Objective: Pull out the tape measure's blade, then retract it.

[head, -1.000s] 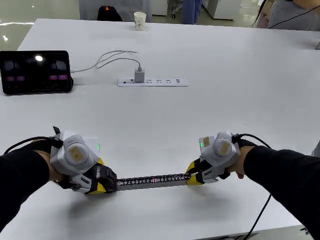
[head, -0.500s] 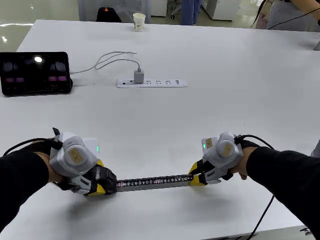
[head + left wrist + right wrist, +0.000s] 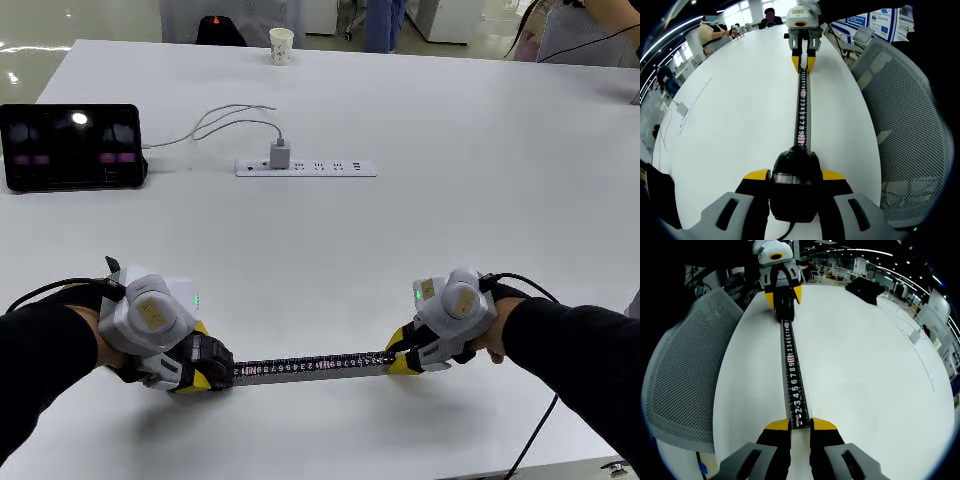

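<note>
White table, broad open surface across the middle; dark tablet and power strip lie well beyond the work. Left hand-held gripper, jaws clamped on the black tape measure case, near the table's front edge. Right hand-held gripper, jaws pinched on the blade's tip. Blade, stretched straight between the two, long axis left to right along the front edge, numbers up, tip pointing to the person's right.

Surface: white, broad.
Tablet: dark screen, far left.
Power strip: white, with grey charger plugged in and cable looping tabletward.
Paper cup: upright, far edge.
Mesh chair: beside the surface.
</note>
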